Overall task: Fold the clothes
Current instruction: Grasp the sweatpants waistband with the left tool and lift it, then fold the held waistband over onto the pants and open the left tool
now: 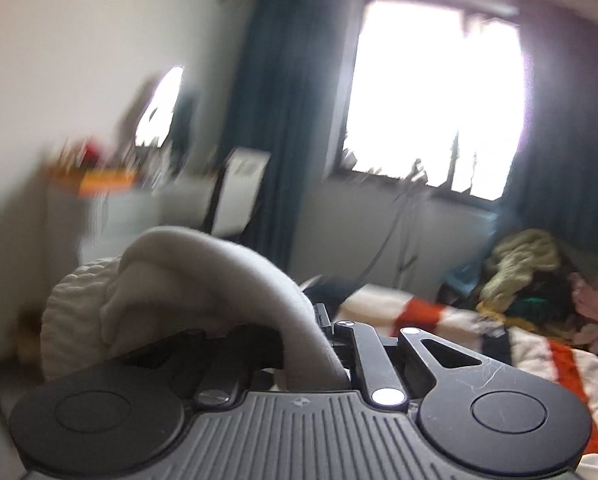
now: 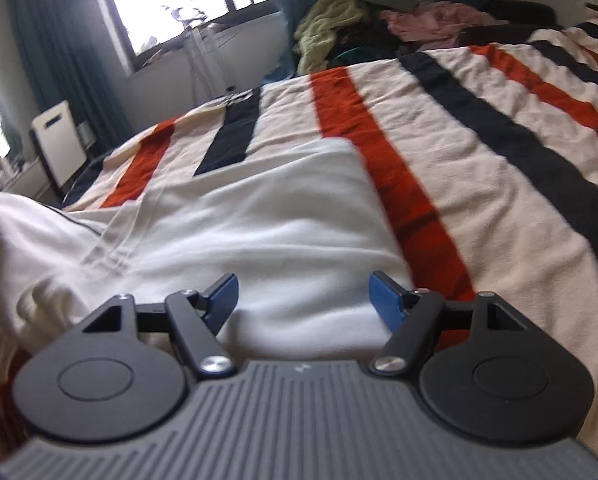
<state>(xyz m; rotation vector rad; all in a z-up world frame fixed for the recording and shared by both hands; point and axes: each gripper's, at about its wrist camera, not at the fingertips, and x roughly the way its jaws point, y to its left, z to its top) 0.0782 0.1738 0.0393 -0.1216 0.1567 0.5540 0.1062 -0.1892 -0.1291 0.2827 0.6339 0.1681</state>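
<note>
A white garment (image 2: pixel 235 216) lies spread on the striped bed cover (image 2: pixel 499 152) in the right wrist view. My right gripper (image 2: pixel 303 300) is open, its blue pads (image 2: pixel 385 300) just above the garment's near part, holding nothing. In the left wrist view my left gripper (image 1: pixel 319 344) is shut on a fold of the white garment (image 1: pixel 219 272), which bulges up over the fingers and hides them. The left gripper is raised above the bed, and the view is blurred.
A pile of mixed clothes (image 2: pixel 379 28) lies at the far end of the bed, also in the left wrist view (image 1: pixel 539 280). A window (image 1: pixel 431 100) with dark curtains and a white dresser (image 1: pixel 139 208) stand beyond the bed.
</note>
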